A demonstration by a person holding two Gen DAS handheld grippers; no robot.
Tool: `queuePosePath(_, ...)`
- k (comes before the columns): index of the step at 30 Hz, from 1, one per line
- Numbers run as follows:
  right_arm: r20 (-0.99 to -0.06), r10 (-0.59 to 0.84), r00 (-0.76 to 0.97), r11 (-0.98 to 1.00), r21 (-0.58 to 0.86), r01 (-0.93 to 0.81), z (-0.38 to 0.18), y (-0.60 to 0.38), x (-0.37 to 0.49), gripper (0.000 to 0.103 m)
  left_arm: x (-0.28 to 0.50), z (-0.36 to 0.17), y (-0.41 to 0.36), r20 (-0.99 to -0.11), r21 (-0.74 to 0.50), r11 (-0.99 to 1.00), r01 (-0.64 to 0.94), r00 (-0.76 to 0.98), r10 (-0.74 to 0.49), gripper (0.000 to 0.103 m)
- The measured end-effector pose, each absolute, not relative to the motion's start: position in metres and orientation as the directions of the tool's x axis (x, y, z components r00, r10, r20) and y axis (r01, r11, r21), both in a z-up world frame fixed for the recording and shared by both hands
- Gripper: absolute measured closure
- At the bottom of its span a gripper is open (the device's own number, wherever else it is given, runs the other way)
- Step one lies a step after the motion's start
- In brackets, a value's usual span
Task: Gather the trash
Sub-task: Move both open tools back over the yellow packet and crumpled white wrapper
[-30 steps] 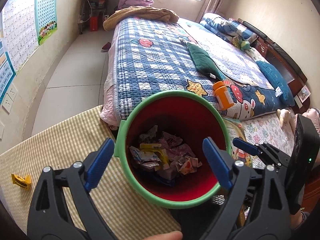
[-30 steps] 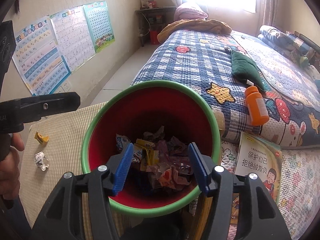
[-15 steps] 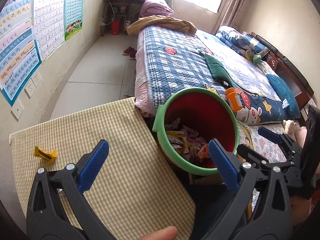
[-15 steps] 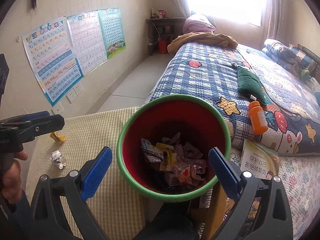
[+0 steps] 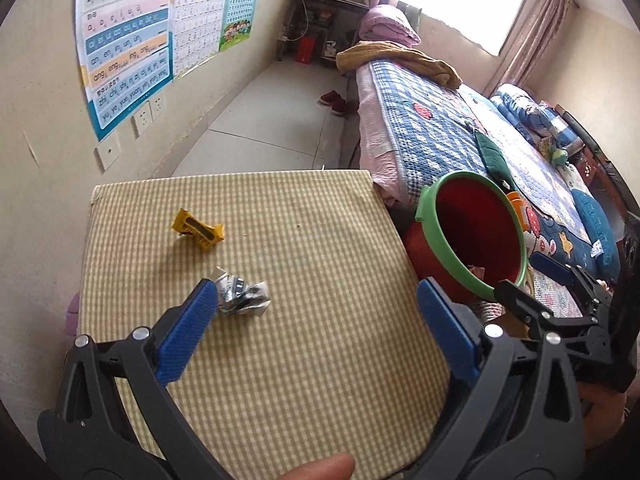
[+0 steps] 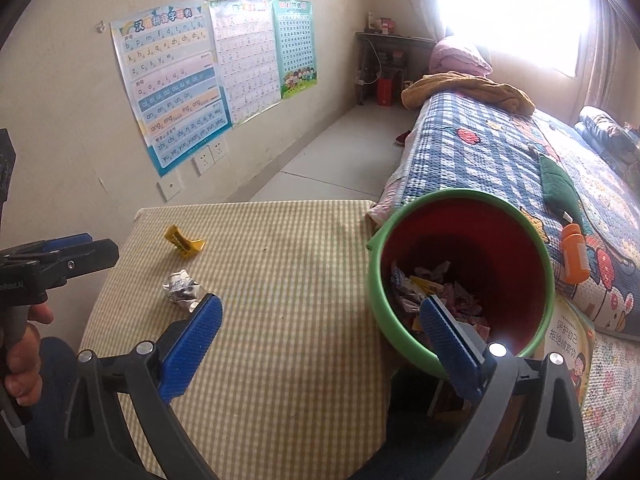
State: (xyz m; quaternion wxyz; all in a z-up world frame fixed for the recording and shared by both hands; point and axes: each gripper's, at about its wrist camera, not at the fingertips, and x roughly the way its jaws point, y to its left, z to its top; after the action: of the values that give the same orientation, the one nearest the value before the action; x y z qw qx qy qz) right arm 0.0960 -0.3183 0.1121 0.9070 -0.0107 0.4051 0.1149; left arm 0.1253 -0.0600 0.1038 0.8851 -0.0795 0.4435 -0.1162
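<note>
A yellow wrapper [image 5: 197, 231] and a crumpled silver wrapper [image 5: 242, 295] lie on the checked table [image 5: 320, 264]. Both show in the right wrist view too, the yellow wrapper [image 6: 183, 241] behind the silver wrapper [image 6: 182, 285]. A red bucket with a green rim [image 5: 472, 236] stands off the table's right edge, holding several wrappers [image 6: 436, 292]. My left gripper [image 5: 318, 304] is open and empty over the table, its left finger beside the silver wrapper. My right gripper [image 6: 320, 320] is open and empty, near the bucket.
A bed with a blue patchwork quilt [image 6: 500, 160] lies behind the bucket, with an orange bottle [image 6: 575, 254] on it. A picture book [image 6: 568, 340] lies right of the bucket. Posters [image 6: 176, 92] hang on the left wall. Tiled floor [image 5: 276, 128] runs beside the bed.
Both grippers have swung left and back from over the bucket to the table. The right gripper opened wider. The two wrappers on the table came into closer view.
</note>
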Motion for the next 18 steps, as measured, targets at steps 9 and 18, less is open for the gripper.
queuePosePath(9, -0.763, 0.257, 0.593, 0.937, 0.045, -0.347, 0.099, -0.236, 0.087, 0.007, 0.098, 0.092, 0.023, -0.77, -0.272, 0.962, 0.005, 0.599, -0.22, 0.006)
queuePosePath(18, -0.793, 0.272, 0.546, 0.91, 0.028, -0.414, 0.082, -0.177, 0.073, 0.007, 0.073, 0.082, 0.085, -0.766, -0.295, 0.952, -0.075, 0.615, -0.189, 0.006)
